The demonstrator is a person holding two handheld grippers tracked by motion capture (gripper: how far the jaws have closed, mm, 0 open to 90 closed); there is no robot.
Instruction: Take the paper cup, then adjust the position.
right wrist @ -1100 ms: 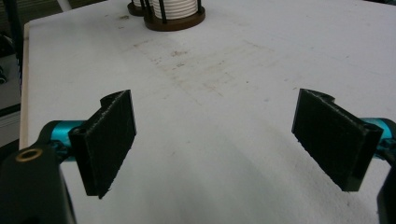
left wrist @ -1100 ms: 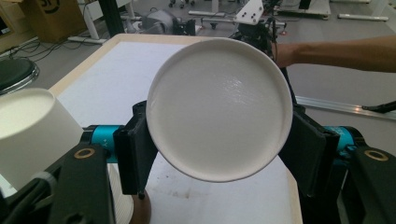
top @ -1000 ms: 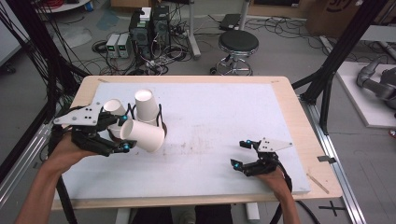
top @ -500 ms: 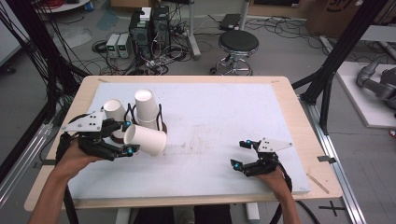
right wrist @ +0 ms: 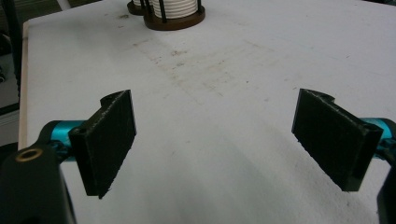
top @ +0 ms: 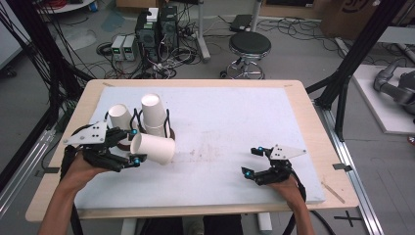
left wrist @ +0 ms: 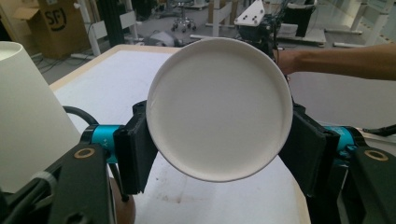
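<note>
The white table mat (top: 235, 127) is the work surface, and places here are given relative to the cup rack (top: 155, 131), a dark round-based wire holder at the mat's left. One rack shows clearly; a second base may sit just behind it, though the right gripper view is too cropped to be sure. Three paper cups are in sight: one upside down on the rack (top: 151, 111), stored on its post; one tilted just left of the rack (top: 119, 115); and the held cup (top: 152, 148), lying sideways just in front of the rack, its mouth facing the left gripper's camera, probably for seating on a post. The left gripper (top: 134, 146) pinches that cup's wall. The right gripper (top: 250, 161), well right of the rack, waits with jaws spread and empty.
</note>
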